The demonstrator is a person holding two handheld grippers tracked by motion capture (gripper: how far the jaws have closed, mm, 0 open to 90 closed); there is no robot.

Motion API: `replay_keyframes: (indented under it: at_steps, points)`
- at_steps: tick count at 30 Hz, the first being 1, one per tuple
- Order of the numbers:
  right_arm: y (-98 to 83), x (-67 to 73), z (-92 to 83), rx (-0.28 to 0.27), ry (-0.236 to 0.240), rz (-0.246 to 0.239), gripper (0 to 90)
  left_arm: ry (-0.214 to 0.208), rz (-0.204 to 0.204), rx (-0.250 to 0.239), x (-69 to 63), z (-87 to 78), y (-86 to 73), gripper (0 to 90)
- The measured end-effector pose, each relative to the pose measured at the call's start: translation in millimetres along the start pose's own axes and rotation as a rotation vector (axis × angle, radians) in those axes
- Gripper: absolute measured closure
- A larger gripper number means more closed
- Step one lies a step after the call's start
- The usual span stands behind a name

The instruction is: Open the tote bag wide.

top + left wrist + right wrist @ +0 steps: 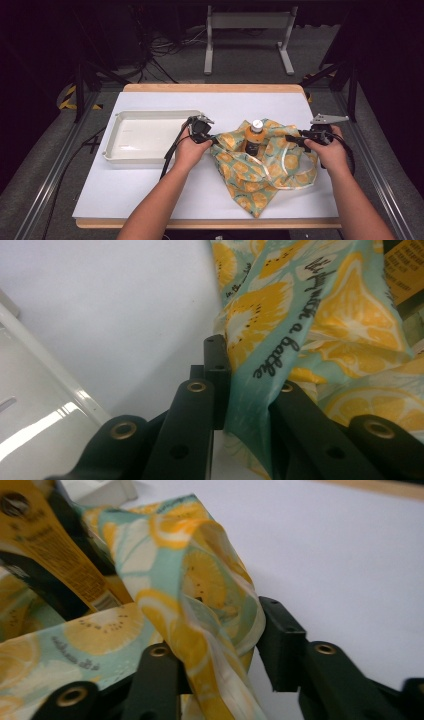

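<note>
White tray (131, 142) at the left stands bare. Left gripper (206, 138) pinches the left rim of the lemon-print bag (260, 172), jaws pressed tight on cloth. Orange bottle (254, 136) stands upright inside the bag, between both tools. Right gripper (296, 140) at the right rim, jaws apart, cloth draped loosely between them.

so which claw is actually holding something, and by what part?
The left claw pinches the lemon-print bag by its left rim. The right claw stands apart around the bag's right rim, with no clear pinch.
</note>
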State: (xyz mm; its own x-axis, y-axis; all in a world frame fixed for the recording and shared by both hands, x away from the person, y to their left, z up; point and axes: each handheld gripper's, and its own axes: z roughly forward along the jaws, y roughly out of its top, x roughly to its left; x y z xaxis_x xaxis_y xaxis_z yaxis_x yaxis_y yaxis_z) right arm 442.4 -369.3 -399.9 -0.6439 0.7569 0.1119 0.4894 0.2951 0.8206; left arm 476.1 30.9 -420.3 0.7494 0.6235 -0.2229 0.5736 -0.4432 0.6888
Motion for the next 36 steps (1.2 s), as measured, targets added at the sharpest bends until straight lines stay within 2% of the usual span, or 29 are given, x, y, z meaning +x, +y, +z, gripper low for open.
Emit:
replay_keyframes:
  at_steps: [2, 3, 4, 6, 7, 9, 11, 13, 14, 15, 18, 20, 21, 25, 27, 29, 30, 31, 32, 36]
  points:
    - [4.6, 3.3, -9.5, -0.031, -0.007, -0.023, 53.5, -0.003, -0.001, -0.004, -0.7, 0.0, 0.2, 83.9]
    - [4.6, 3.3, -9.5, -0.031, -0.007, -0.023, 53.5, -0.003, -0.001, -0.004, -0.7, 0.0, 0.2, 80.2]
    - [7.3, 5.7, -15.5, -0.048, -0.011, -0.037, 50.4, -0.001, 0.002, -0.006, -1.3, -0.3, 0.4, 80.2]
    - [11.7, 11.1, -26.6, -0.078, -0.004, -0.064, 44.4, 0.018, 0.015, -0.015, -2.6, -1.8, 1.0, 62.6]
    - [12.8, 13.0, -29.6, -0.085, -0.002, -0.068, 42.2, 0.017, 0.023, -0.027, -3.6, -3.5, 1.5, 57.7]
    - [16.1, 19.1, -38.5, -0.1, 0.009, -0.084, 37.7, 0.042, 0.042, -0.03, -6.0, -6.8, 2.3, 37.9]
    - [17.5, 23.5, -43.3, -0.114, 0.006, -0.093, 34.5, 0.043, 0.046, -0.035, -8.0, -11.1, 2.6, 31.3]
    - [18.5, 28.5, -47.9, -0.131, 0.011, -0.104, 34.3, 0.041, 0.057, -0.04, -9.4, -14.0, 2.9, 19.8]
    - [18.7, 30.4, -49.5, -0.136, 0.012, -0.113, 34.3, 0.039, 0.083, -0.057, -11.7, -19.6, 3.3, 17.1]
    - [18.7, 30.4, -49.5, -0.136, 0.012, -0.113, 34.3, 0.039, 0.083, -0.057, -11.7, -19.6, 3.3, 14.0]
    - [19.6, 38.7, -53.4, -0.153, 0.024, -0.13, 33.2, 0.026, 0.119, -0.119, -16.5, -27.3, 5.3, 10.0]
    - [20.3, 42.0, -54.4, -0.163, 0.026, -0.133, 32.6, -0.035, 0.136, -0.184, -24.3, -34.6, 7.9, 9.4]
    - [20.3, 42.0, -54.4, -0.163, 0.026, -0.133, 32.6, -0.035, 0.136, -0.184, -24.3, -34.6, 7.9, 8.2]
    - [21.6, 47.1, -55.1, -0.173, 0.032, -0.146, 32.4, -0.097, 0.178, -0.253, -36.8, -43.0, 12.2, 7.8]
    - [22.5, 49.1, -55.6, -0.174, 0.038, -0.152, 31.9, -0.105, 0.199, -0.281, -42.0, -47.5, 14.8, 7.3]
    - [22.8, 50.5, -56.0, -0.179, 0.043, -0.154, 31.8, -0.117, 0.201, -0.295, -43.9, -49.7, 15.8, 7.2]
    - [23.0, 53.9, -57.6, -0.187, 0.045, -0.164, 31.7, -0.121, 0.203, -0.321, -46.8, -53.4, 16.8, 6.8]
    - [23.0, 53.9, -57.6, -0.187, 0.045, -0.164, 31.7, -0.114, 0.213, -0.339, -48.7, -55.0, 17.2, 6.8]
    - [22.6, 56.3, -58.7, -0.193, 0.046, -0.17, 32.5, -0.089, 0.251, -0.369, -54.1, -60.0, 17.4, 7.2]
    - [21.4, 60.0, -60.3, -0.19, 0.065, -0.189, 37.5, -0.101, 0.261, -0.388, -62.2, -66.4, 16.7, 10.6]
